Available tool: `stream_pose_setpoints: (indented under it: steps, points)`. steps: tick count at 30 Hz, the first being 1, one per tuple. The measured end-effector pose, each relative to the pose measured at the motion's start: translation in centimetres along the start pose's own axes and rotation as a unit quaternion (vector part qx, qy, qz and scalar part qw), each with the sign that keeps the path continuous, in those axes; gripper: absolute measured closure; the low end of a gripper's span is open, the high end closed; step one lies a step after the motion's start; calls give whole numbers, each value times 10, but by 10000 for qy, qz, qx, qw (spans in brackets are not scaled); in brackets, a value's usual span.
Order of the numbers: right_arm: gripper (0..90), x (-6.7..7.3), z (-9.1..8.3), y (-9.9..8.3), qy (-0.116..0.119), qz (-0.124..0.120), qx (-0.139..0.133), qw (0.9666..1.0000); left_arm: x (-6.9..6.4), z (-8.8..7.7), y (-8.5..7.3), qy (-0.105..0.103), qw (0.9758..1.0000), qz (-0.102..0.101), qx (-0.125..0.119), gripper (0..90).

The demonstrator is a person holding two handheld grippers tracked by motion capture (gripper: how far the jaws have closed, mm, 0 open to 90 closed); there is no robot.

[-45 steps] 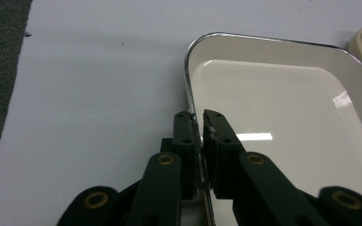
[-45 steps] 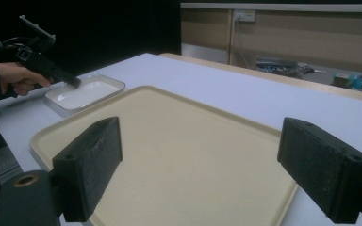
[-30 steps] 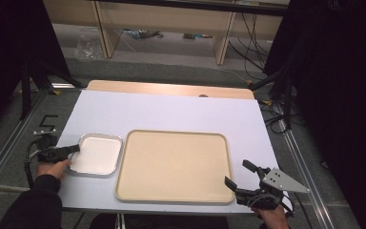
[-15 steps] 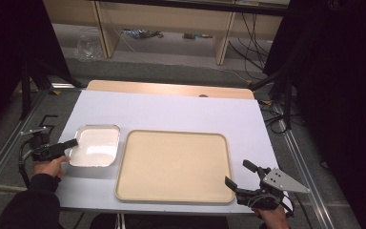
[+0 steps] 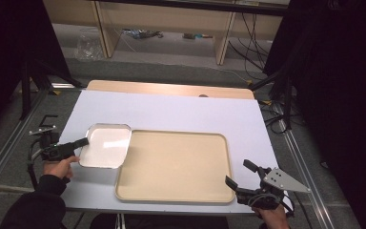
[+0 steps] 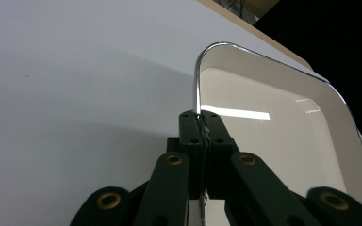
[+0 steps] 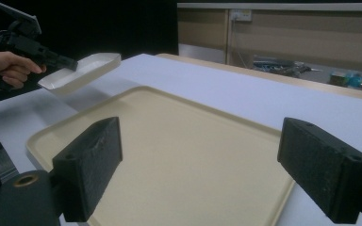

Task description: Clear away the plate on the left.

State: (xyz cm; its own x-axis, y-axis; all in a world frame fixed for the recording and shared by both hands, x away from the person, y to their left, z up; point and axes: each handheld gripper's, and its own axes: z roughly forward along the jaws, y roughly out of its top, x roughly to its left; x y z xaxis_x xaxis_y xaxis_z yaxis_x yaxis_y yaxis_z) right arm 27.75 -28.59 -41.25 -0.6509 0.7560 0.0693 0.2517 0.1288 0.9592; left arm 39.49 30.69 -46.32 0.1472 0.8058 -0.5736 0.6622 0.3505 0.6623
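A small white dish [image 5: 106, 145] with a rolled rim hangs tilted above the table's left side, its far end raised. My left gripper [image 5: 82, 141] is shut on the dish's near left rim; in the left gripper view the jaws pinch the thin edge of the dish [image 6: 273, 127] at the gripper [image 6: 201, 123]. A large beige tray [image 5: 174, 164] lies flat in the middle of the white table. My right gripper [image 5: 239, 174] stands open at the tray's front right corner, nothing between its pads [image 7: 92, 162], and looks across the tray [image 7: 179, 155] to the lifted dish [image 7: 82, 70].
The white tabletop [image 5: 171, 109] has a wooden strip [image 5: 171, 89] along its far edge. Metal rails [image 5: 305, 162] run down both sides of the table. Shelving and cables [image 5: 143, 33] lie on the floor beyond.
The left gripper has lifted the white dish off the table and carried it a little to the right, toward the tray, tilting it. The right gripper has stayed where it was.
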Motion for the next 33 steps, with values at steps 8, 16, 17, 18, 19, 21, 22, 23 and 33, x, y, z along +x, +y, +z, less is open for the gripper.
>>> stream_pose_setpoints:
  steps: [8,16,17,18,19,21,22,23,33]
  points:
    - [152,-1,1,0,26,-75,-54,10000,-31,14,-11,-258,9991,267,215,885]
    - [152,-1,1,0,33,-70,-66,9999,-48,28,-20,-382,9974,419,438,885]
    - [152,-1,1,0,32,-74,-63,9999,-49,30,-21,-374,9973,432,464,885]
    - [152,-1,1,0,14,-92,-69,9999,-49,31,-22,-376,9970,450,504,885]
    - [152,-1,1,0,17,-97,-71,9999,-49,31,-22,-376,9970,450,504,885]
    - [152,-1,1,0,15,-94,-73,9999,-52,32,-23,-388,9966,469,548,885]
    - [152,-1,1,0,17,-93,-70,9999,-54,33,-24,-436,9964,464,563,885]
    - [152,-2,1,0,5,-120,-86,9999,-57,34,-25,-433,9961,517,560,885]
    - [152,-1,2,-1,27,-60,-138,9999,-79,47,-35,-621,9921,732,810,885]
